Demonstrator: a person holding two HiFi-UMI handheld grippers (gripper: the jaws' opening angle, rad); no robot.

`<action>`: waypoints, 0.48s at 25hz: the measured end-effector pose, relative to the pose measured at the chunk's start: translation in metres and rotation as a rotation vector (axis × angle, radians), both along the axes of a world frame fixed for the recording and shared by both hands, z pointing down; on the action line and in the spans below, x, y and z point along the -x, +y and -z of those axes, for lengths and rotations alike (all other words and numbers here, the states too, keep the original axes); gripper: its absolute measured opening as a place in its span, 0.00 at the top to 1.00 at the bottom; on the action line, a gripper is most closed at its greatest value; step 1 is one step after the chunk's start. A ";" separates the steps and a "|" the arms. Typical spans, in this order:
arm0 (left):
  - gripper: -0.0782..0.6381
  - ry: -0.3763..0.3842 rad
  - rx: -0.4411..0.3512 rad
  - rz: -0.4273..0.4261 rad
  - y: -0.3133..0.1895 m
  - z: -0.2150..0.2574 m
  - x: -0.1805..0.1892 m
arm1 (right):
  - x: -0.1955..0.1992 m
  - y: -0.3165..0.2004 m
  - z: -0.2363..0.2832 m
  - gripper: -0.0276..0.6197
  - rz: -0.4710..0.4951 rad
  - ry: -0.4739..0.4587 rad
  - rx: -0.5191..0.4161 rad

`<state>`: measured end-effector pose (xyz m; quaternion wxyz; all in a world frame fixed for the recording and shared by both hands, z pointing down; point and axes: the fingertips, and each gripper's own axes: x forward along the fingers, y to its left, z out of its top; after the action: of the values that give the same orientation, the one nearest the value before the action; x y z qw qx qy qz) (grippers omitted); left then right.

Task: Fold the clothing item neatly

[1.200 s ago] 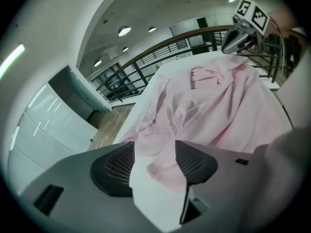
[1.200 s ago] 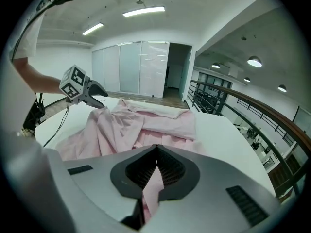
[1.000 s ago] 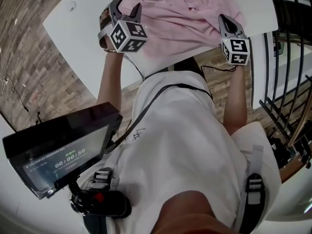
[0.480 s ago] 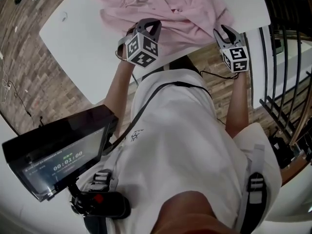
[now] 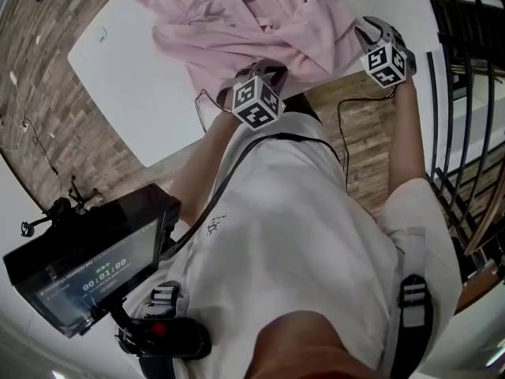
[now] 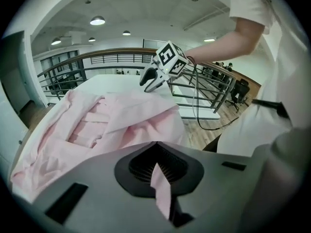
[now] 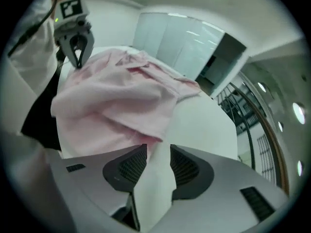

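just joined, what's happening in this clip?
A person with a tool in each hand is handling a pink shirt on a white table. The left tool is shut on a pinch of the shirt's near edge. The right tool has just been opening; its jaws stand apart with only table between them.

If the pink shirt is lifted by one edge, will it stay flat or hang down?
It will likely hang down, floppy: the pink shirt lies in soft, crumpled folds. It is probably thin and light: the left tool pinches a narrow strip of it between shut jaws.
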<state>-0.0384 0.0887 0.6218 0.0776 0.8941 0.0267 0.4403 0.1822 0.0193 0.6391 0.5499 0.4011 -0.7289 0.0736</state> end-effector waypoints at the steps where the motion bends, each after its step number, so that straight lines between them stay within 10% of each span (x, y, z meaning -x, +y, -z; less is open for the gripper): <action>1: 0.89 0.002 0.005 -0.011 0.008 0.000 -0.003 | -0.003 0.007 -0.003 0.75 0.065 0.060 0.024; 9: 0.89 0.030 -0.016 -0.044 0.013 0.004 -0.020 | 0.009 0.018 0.004 0.75 0.465 0.306 0.064; 12: 0.89 0.026 -0.018 -0.030 0.010 0.004 -0.018 | 0.021 0.022 0.008 0.92 0.500 0.262 0.096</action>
<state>-0.0203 0.0984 0.6178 0.0624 0.8998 0.0373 0.4302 0.1612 0.0414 0.6313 0.6587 0.1887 -0.7237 -0.0822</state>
